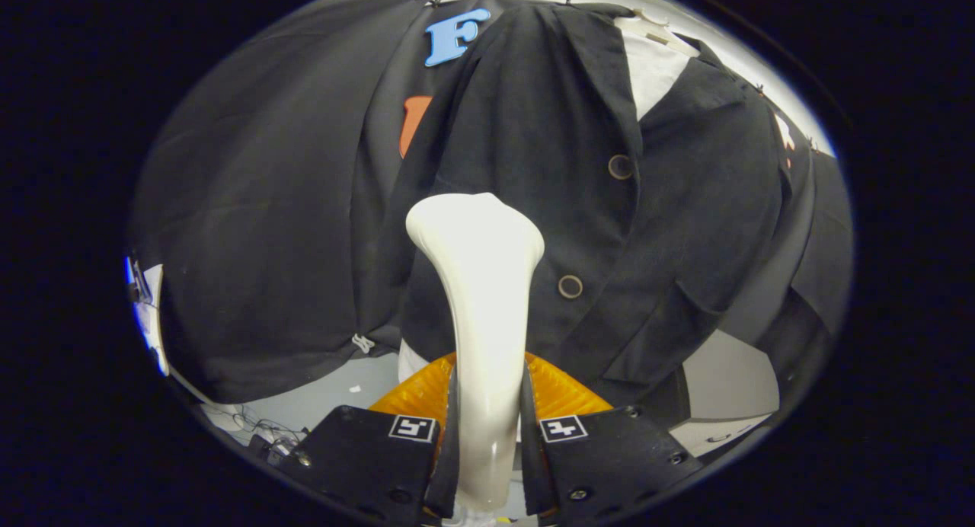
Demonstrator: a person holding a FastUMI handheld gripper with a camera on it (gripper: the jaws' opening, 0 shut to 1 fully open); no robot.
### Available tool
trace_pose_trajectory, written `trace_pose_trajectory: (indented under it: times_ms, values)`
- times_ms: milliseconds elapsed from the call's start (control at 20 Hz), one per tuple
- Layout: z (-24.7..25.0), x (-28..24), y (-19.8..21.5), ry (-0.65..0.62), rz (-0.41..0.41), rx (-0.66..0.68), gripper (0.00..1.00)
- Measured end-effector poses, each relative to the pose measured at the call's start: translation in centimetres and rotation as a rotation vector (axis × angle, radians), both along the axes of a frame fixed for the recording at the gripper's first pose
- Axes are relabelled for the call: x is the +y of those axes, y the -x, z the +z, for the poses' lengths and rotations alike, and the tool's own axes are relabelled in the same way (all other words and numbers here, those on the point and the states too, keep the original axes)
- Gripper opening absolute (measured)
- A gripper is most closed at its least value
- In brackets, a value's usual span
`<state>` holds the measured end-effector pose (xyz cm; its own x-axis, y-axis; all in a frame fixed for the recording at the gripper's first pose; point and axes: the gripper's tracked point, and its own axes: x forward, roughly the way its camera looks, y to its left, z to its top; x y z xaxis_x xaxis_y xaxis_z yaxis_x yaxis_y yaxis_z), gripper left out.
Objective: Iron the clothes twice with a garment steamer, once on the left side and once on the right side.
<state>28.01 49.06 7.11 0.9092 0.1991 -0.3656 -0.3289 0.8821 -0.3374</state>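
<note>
A white garment steamer stands up between my fingers, and my gripper is shut on its handle. Its wide head rests against the left front panel of a dark jacket that hangs just ahead. The jacket has two round buttons down its front edge, to the right of the steamer head, and a flap pocket lower right. A white shirt shows at the jacket's open collar.
Black cloth hangs behind and to the left of the jacket. Below the jacket's hem lies a light floor or table surface with some cables at the lower left. A pale panel sits at the lower right.
</note>
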Motion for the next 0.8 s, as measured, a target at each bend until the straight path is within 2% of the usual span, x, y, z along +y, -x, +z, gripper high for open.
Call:
trace_pose_trajectory:
  times_ms: [800]
  values:
    - [-10.8, -1.1, 0.7, 0.073, -0.007, 0.151, 0.36]
